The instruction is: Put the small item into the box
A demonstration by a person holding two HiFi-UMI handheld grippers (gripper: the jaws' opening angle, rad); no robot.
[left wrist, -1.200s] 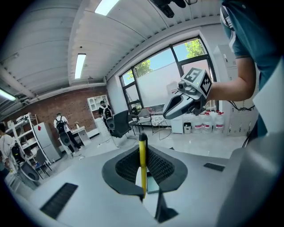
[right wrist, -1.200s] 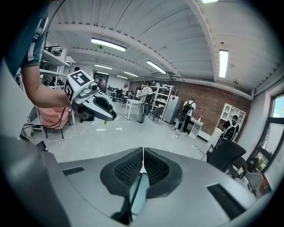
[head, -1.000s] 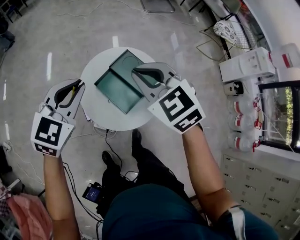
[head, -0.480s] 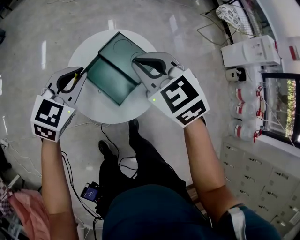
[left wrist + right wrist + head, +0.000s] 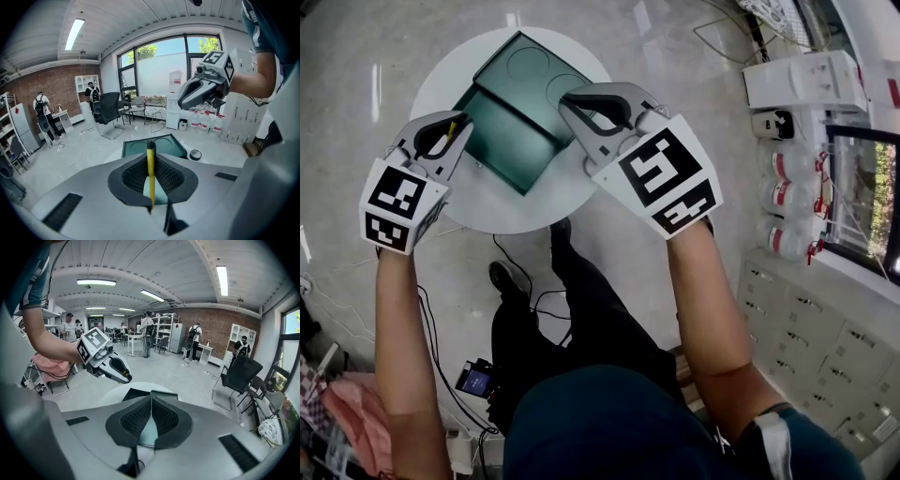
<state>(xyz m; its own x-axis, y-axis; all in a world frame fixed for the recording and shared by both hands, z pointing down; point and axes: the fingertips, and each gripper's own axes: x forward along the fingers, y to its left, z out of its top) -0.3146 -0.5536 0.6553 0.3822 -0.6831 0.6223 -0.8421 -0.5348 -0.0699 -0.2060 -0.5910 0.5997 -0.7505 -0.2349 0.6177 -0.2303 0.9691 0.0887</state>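
My left gripper (image 5: 450, 129) is clamped on the yellow stick (image 5: 151, 174) (thin, pen-like) over the table's (image 5: 492, 214) left edge. The right gripper (image 5: 570, 99) is pinched empty. The drop into the green box (image 5: 514, 105) is not yet done.

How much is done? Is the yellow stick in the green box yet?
Not yet. Done: the dark green box lies open on the round white table. In hand: the left gripper pinches the slim yellow stick with a black tip, just beside the box. The right gripper is shut, holding nothing. Left: move the stick over the box and let go.
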